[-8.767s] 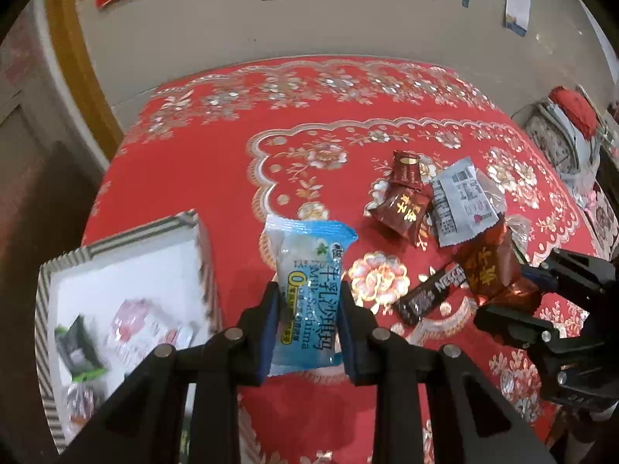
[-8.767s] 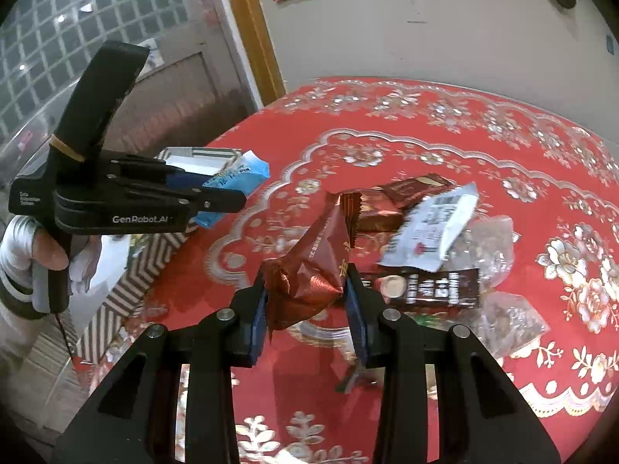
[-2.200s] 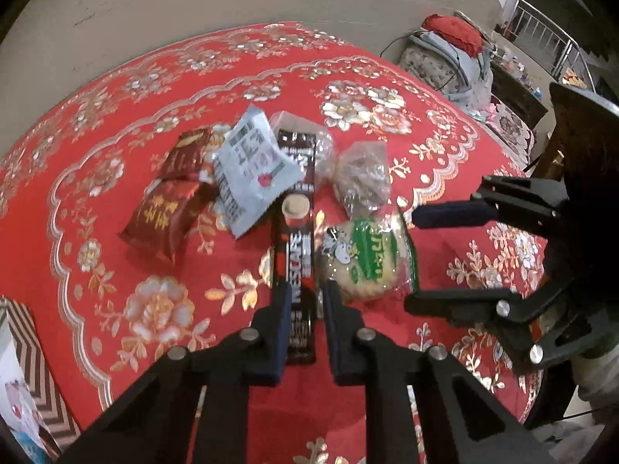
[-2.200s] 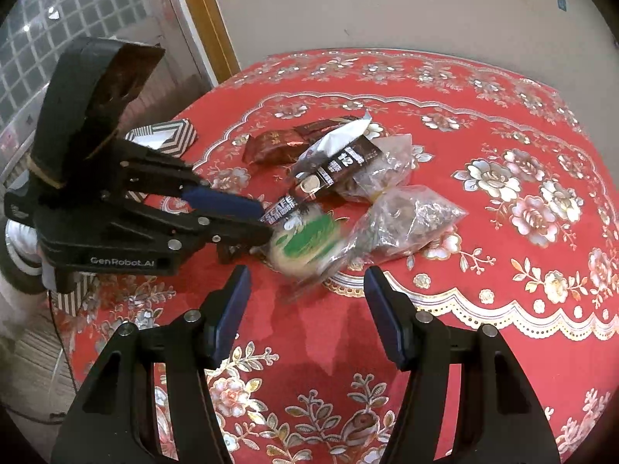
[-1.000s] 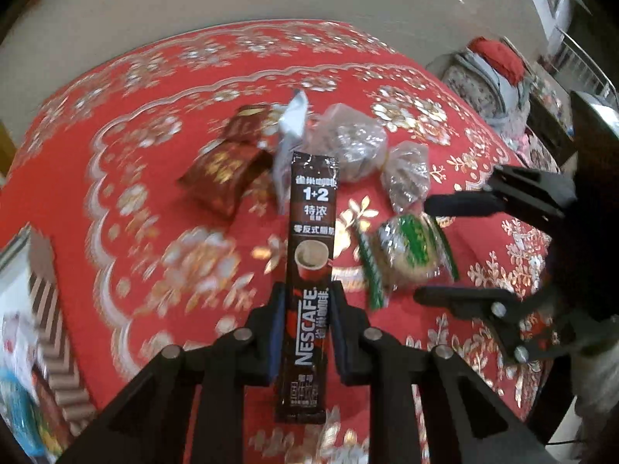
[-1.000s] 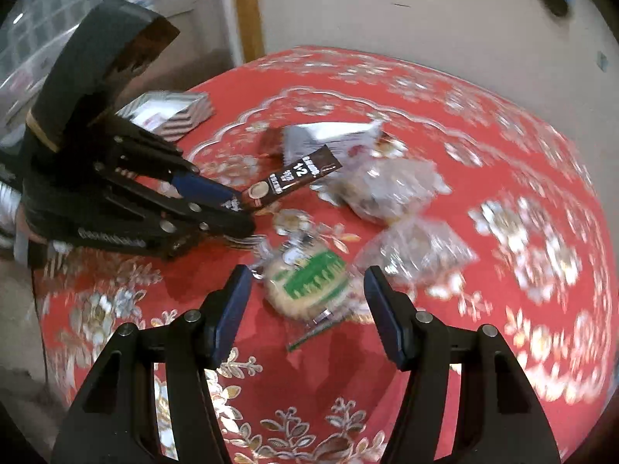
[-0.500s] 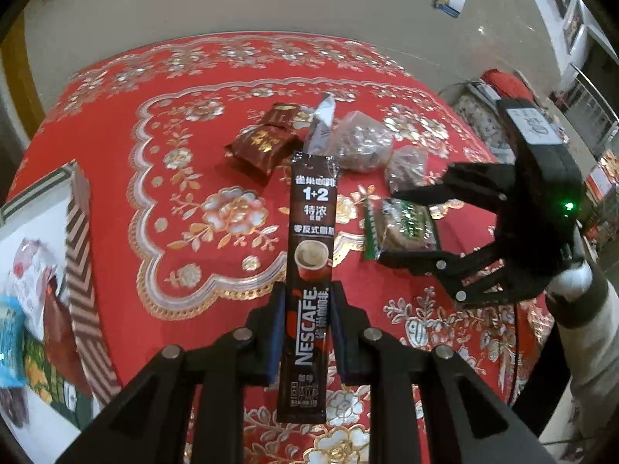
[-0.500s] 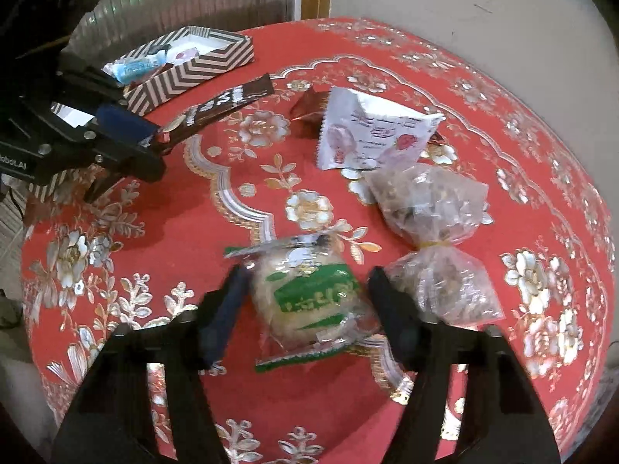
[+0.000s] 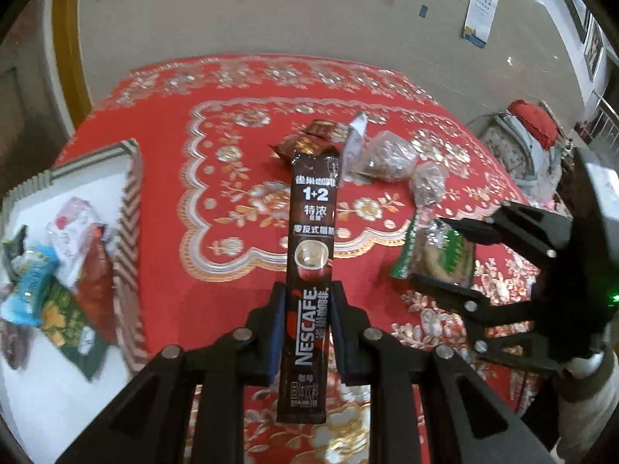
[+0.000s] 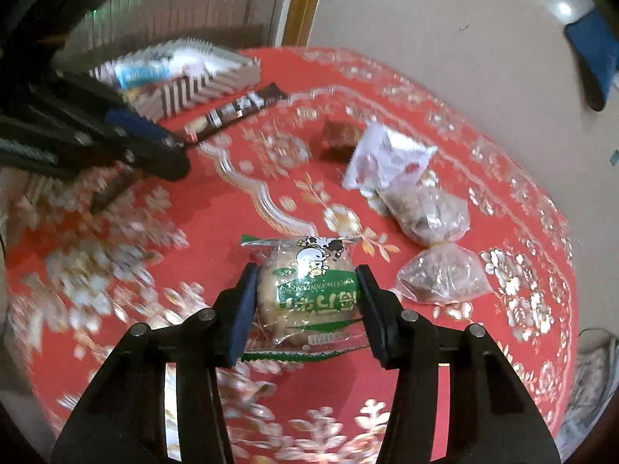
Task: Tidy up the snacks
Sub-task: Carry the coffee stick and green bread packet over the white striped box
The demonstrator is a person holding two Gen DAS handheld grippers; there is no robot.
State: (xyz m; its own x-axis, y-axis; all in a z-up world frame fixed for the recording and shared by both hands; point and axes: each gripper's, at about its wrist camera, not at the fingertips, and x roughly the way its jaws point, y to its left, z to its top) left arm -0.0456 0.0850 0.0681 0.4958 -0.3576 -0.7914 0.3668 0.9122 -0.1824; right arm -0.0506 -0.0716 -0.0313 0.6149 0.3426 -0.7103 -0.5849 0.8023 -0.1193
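coffee stick (image 9: 312,259): long dark brown sachet, clamped near its lower end in my left jaws, standing up off the tablecloth | green-label cake (image 10: 312,293): round, in clear wrap, between my right jaws | striped box (image 9: 129,208): at the table's left edge, several packets inside

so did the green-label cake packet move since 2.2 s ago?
Yes. The green-label cake packet has left its spot beside the clear nut bags, now between the right gripper's just-closing jaws.
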